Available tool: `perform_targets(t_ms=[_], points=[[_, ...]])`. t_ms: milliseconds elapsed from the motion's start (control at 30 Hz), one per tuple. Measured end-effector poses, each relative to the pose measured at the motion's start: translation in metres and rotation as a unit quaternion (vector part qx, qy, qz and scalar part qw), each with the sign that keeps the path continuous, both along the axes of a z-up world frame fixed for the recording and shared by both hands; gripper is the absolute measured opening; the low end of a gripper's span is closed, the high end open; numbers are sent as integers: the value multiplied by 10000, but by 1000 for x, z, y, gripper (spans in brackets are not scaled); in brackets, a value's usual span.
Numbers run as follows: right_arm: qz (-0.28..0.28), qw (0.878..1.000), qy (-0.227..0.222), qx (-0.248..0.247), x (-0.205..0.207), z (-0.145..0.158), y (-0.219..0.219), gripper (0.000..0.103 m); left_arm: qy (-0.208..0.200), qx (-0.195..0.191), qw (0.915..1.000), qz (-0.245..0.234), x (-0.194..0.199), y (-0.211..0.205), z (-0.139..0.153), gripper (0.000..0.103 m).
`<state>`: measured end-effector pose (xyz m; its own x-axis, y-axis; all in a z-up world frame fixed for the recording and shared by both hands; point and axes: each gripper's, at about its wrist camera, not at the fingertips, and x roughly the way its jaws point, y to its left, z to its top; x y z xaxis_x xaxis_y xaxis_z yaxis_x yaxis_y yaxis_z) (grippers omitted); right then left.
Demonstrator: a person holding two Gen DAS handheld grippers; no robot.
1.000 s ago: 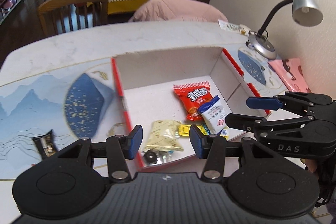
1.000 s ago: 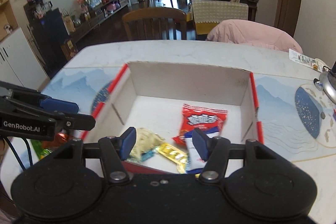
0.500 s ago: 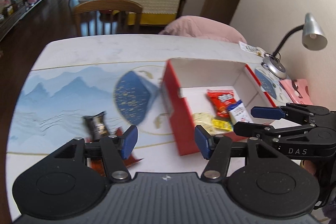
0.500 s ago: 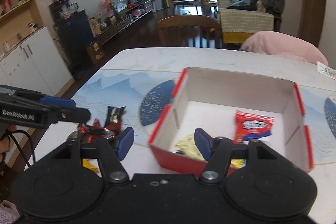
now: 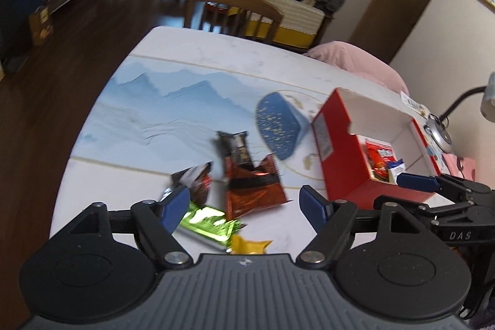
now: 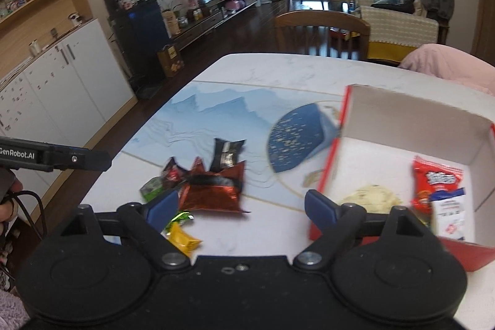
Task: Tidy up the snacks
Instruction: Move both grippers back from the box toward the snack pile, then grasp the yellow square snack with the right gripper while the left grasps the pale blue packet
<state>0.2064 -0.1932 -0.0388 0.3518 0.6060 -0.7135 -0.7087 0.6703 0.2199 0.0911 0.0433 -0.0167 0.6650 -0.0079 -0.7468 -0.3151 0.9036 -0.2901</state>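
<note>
Left gripper (image 5: 244, 203) and right gripper (image 6: 241, 206) spread, jaws just opening, nothing pinched. Loose snack packets (image 5: 250, 184) lower centre; red box (image 6: 402, 144) at right.

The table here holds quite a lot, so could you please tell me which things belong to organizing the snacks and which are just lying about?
Job:
red box
red packet in box
loose orange-red packet
black packet
green packet
yellow candy

Lying about:
desk lamp
wooden chair
pink book
</note>
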Motion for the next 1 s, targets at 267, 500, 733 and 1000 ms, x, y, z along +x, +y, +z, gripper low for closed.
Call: perform_targets(t_ms=[267, 500, 733, 1000], points=[[466, 9988, -5, -118, -26, -23, 36, 103, 541, -354, 9966, 505, -17, 32, -36, 81], [917, 9944, 122, -515, -36, -52, 61, 103, 1162, -556, 9851, 1142, -22, 54, -72, 81], [1549, 9815, 33, -1128, -46, -83, 87, 102, 1613, -901, 9703, 1564, -13, 55, -101, 81], [2338, 9602, -288, -1504, -56, -103, 109, 97, 1983, -1010, 9518, 2110, -5, 46, -121, 81]])
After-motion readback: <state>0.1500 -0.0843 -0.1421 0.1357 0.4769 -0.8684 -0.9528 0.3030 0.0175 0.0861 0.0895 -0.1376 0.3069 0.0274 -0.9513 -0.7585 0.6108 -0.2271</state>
